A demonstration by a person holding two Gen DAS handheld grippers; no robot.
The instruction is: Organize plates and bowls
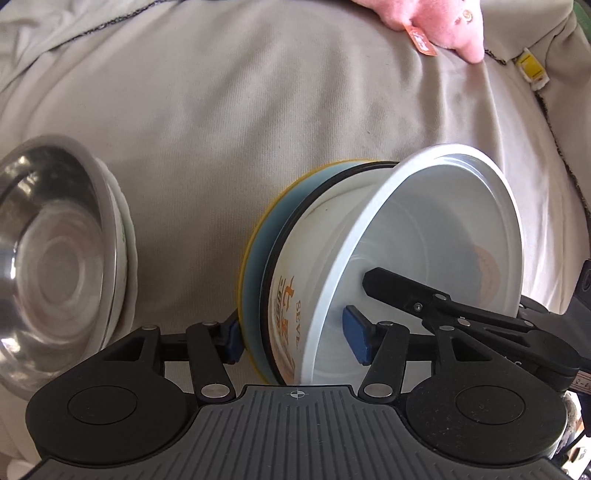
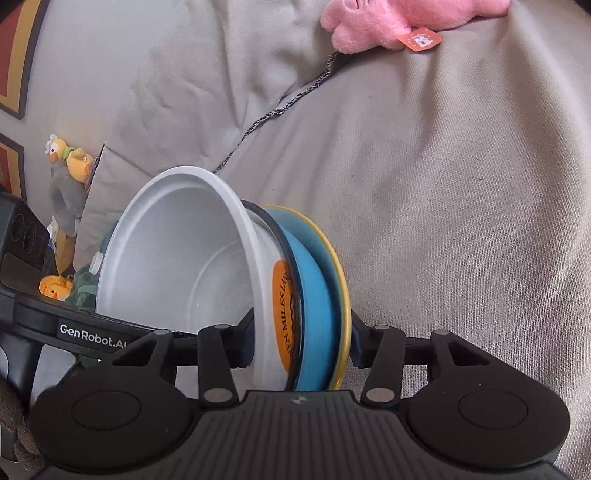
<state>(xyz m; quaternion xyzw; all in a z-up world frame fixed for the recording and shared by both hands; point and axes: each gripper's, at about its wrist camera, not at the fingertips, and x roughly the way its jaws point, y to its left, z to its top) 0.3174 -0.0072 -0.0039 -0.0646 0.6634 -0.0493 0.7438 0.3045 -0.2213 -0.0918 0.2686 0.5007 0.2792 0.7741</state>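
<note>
A nested stack is held on edge over a beige sofa: a white bowl [image 1: 436, 236] on top, a white bowl with orange print [image 1: 295, 295], a blue dish [image 1: 255, 273] and a yellow plate [image 1: 245, 258] beneath. My left gripper [image 1: 295, 334] is shut on the stack, one pad inside the white bowl, one under the yellow plate. My right gripper [image 2: 301, 345] is shut on the same stack [image 2: 207, 266] from the opposite side; its fingers show inside the bowl in the left wrist view [image 1: 424, 295]. A steel bowl [image 1: 48, 251] sits nested on white dishes at the left.
Beige sofa cushion [image 1: 258, 110] lies under everything. A pink plush toy [image 2: 391, 22] lies at the far edge. Yellow and grey plush toys [image 2: 70, 173] sit at the sofa's left end in the right wrist view.
</note>
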